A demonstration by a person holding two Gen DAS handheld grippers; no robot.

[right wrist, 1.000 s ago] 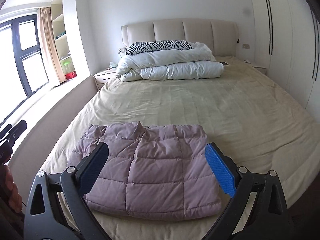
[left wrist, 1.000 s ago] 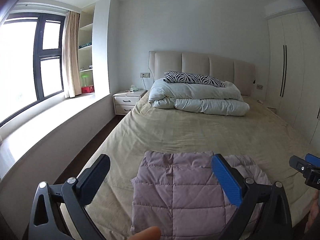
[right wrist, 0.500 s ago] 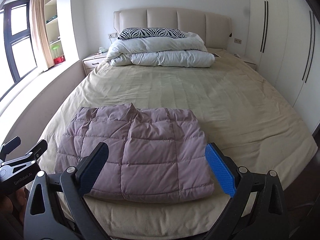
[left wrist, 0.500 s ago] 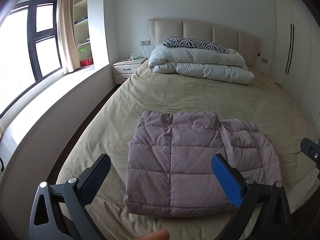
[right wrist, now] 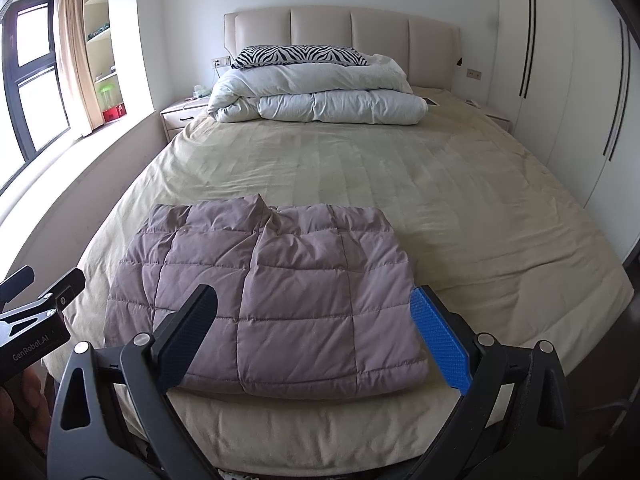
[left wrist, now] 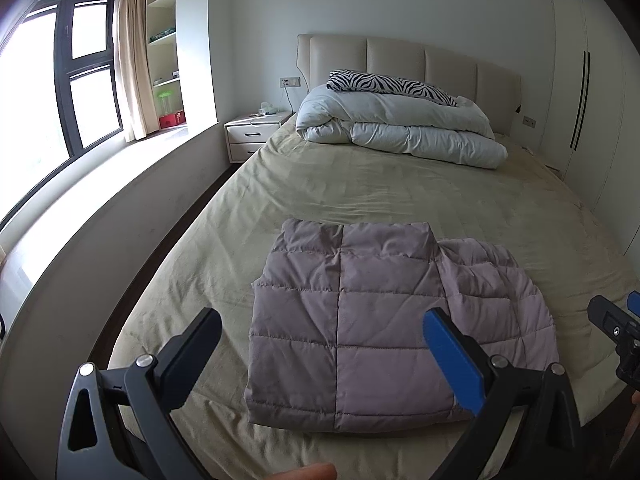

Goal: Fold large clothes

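With both the left claw (left wrist: 322,354) and right claw (right wrist: 314,334) spread wide and holding nothing, the folded jacket (right wrist: 268,292), lower centre on the bed (right wrist: 400,168), could puff open because its padding is springy.

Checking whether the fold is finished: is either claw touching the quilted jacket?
Apart. Right wrist view: right claw open, held above the folded jacket. Left wrist view: left claw likewise open and empty.

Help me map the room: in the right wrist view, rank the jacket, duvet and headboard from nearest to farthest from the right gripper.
1. Jacket: folded at the bed's foot, just ahead of the right gripper.
2. Duvet: folded at the bed's head.
3. Headboard: behind the duvet, against the wall.
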